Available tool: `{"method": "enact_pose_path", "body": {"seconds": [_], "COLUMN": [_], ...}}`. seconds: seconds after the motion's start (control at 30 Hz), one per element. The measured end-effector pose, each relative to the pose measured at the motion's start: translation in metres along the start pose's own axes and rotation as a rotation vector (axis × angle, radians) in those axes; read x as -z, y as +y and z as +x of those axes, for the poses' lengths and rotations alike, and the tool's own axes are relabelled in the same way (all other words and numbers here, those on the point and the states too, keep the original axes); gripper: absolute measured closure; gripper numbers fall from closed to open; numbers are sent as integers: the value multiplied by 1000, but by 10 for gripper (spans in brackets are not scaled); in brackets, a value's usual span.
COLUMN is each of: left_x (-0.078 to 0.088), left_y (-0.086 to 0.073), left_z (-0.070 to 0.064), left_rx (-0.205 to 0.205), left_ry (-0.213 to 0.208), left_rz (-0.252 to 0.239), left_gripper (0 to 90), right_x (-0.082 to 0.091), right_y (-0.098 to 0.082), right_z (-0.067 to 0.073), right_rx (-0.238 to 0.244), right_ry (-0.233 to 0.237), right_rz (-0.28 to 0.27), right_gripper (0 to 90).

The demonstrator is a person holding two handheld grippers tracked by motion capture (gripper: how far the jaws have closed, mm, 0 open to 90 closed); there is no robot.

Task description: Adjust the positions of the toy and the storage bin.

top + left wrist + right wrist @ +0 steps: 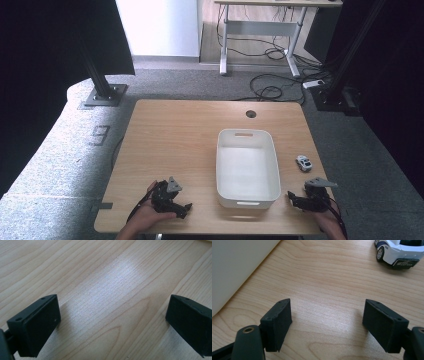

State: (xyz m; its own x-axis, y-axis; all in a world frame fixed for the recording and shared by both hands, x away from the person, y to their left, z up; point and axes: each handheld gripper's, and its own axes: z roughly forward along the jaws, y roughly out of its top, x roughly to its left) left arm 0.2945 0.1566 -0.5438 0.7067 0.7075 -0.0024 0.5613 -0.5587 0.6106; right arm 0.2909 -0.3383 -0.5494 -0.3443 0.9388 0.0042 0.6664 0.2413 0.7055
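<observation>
We rest the right hand-held gripper (294,200) jaws wide, empty, toy car (303,163) at its 1 o'clock awaiting pickup; left hand-held gripper (183,209) equally open, idle; white bin (247,200) centred on bench (175,135), likely the destination

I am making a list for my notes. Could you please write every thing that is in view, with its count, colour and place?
toy car: one, white with dark windows, on the table right of the bin
bin: one, white, nothing inside, right of the table's middle
table: one, light wood, round hole near its far edge
desk: one, pale frame, on the floor far behind
cables: several, black, on the grey floor beyond the table
left gripper: one, black, jaws open, near edge, left of the bin
right gripper: one, black, jaws open, near edge, right of the bin
</observation>
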Motion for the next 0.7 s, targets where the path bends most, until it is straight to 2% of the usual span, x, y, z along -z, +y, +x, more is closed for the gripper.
{"method": "enact_pose_path", "body": {"seconds": [0.3,0.43,0.53,0.7], "left_x": [0,0,0,0], "left_y": [0,0,0,0], "left_z": [0,0,1,1], "left_rx": [2,-2,-7,-6], "left_ry": [1,0,-5,-6], "left_rz": [-1,1,-1,-3], "left_gripper": [0,0,0,0], "right_x": [0,0,0,-1], "right_y": [2,4,7,9], "right_z": [4,9,12,9], "right_rx": [15,43,78,56], "right_ry": [-10,0,-17,-6], "right_rz": [2,13,25,36], "right_gripper": [244,280,278,259]}}
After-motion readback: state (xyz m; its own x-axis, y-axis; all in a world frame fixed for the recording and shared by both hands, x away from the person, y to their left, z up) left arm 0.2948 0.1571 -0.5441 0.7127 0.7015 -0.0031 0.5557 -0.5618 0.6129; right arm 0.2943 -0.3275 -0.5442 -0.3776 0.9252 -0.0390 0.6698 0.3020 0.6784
